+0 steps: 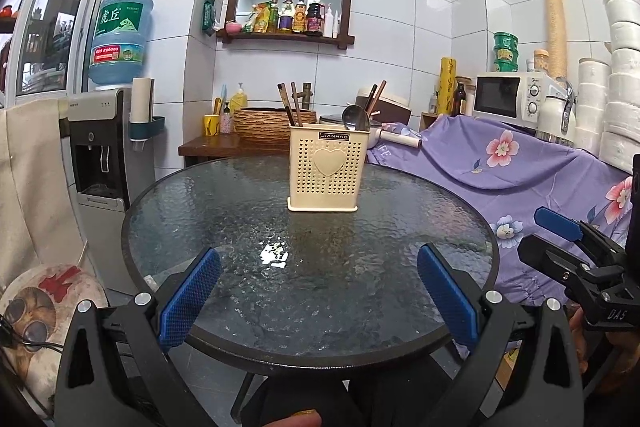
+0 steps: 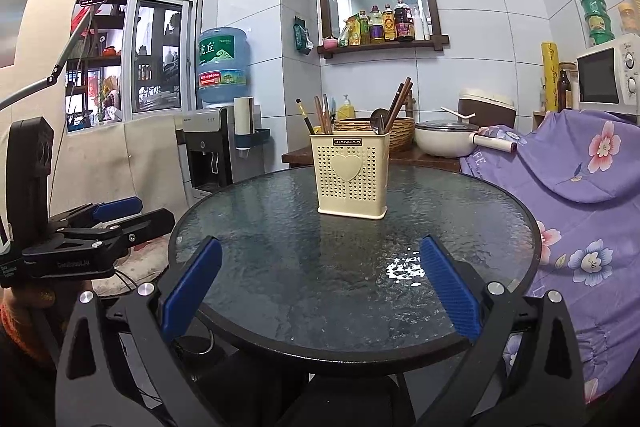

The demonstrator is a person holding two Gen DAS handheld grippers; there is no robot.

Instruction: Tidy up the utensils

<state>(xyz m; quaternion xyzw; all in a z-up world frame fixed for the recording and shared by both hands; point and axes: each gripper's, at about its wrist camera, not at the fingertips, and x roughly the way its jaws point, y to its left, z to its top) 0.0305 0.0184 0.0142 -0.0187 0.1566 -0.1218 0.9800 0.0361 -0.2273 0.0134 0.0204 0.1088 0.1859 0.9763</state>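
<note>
A cream perforated utensil holder [image 1: 326, 169] [image 2: 351, 174] with a heart on its front stands upright on the far half of a round glass table [image 1: 224, 239] [image 2: 280, 227]. Brown chopsticks [image 1: 291, 105] [image 2: 320, 115] lean in its left part. A metal spoon [image 1: 354, 118] [image 2: 377, 121] and more chopsticks [image 1: 376, 97] [image 2: 400, 101] stand in its right part. My left gripper [image 1: 318, 281] is open over the table's near edge, holding nothing. My right gripper [image 2: 320, 277] is open too and holds nothing. Each gripper also shows at the side of the other's view.
A purple flowered cloth [image 1: 520, 167] [image 2: 580, 187] covers furniture at the right. A water dispenser [image 1: 104, 147] [image 2: 208, 147] stands at the left. Behind the table a wooden side table [image 1: 208, 147] bears a woven basket [image 1: 264, 121] and a white pot [image 2: 444, 137]. A microwave [image 1: 506, 95] sits at the far right.
</note>
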